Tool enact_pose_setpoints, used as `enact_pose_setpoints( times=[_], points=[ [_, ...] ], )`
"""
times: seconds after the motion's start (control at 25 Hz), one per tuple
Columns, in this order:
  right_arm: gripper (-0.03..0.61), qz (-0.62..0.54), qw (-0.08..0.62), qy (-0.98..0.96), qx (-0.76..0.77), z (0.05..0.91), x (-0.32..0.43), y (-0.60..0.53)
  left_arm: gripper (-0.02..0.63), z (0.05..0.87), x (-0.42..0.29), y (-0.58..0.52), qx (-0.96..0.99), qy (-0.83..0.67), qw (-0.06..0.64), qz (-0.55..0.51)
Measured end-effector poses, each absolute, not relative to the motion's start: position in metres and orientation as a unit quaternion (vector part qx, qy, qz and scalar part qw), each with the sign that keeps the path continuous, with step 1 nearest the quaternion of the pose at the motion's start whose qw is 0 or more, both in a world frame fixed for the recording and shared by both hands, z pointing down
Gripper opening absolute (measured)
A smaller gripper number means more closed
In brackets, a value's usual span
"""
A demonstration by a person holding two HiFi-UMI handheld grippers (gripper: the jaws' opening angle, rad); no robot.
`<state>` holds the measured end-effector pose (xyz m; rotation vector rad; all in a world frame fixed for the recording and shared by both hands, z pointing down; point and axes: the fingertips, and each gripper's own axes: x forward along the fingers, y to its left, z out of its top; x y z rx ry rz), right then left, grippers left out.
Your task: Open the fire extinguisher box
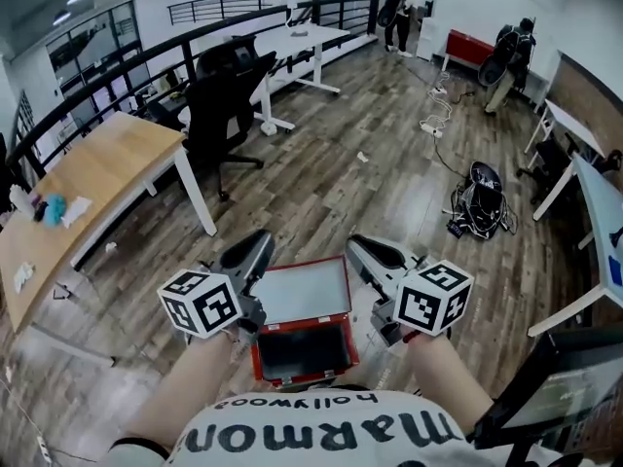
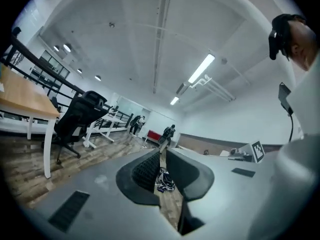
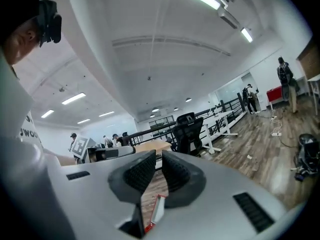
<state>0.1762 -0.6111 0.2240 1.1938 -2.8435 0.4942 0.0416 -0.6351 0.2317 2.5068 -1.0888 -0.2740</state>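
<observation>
The red fire extinguisher box (image 1: 301, 325) lies on the wooden floor right below me. It shows a pale grey panel in a red frame on the far side and a dark panel on the near side. My left gripper (image 1: 260, 244) hovers over its left edge and my right gripper (image 1: 363, 247) over its right edge, both pointing away from me. In the left gripper view the jaws (image 2: 162, 156) meet at the tips with nothing between them. The right gripper's jaws (image 3: 156, 162) stand the same way, with a red edge of the box (image 3: 152, 215) showing beneath them.
A black office chair (image 1: 226, 97) and a wooden table (image 1: 92, 178) stand to the left, with a white desk (image 1: 297, 47) beyond. A black backpack (image 1: 479, 202) and a cable with a power strip (image 1: 434, 125) lie on the floor at right. People stand at the far end.
</observation>
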Motion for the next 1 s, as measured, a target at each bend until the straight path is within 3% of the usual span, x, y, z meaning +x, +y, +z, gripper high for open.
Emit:
enact_pose_setpoints(
  times=[0.24, 1.0],
  points=[
    [0.044, 0.168, 0.007, -0.906, 0.389, 0.229, 0.175, -0.604, 0.041, 0.221, 0.038, -0.619, 0.901, -0.385, 0.169, -0.106],
    [0.017, 0.171, 0.056, -0.902, 0.392, 0.248, 0.158, -0.602, 0.041, 0.24, 0.026, -0.603, 0.897, -0.399, 0.176, -0.074]
  ],
)
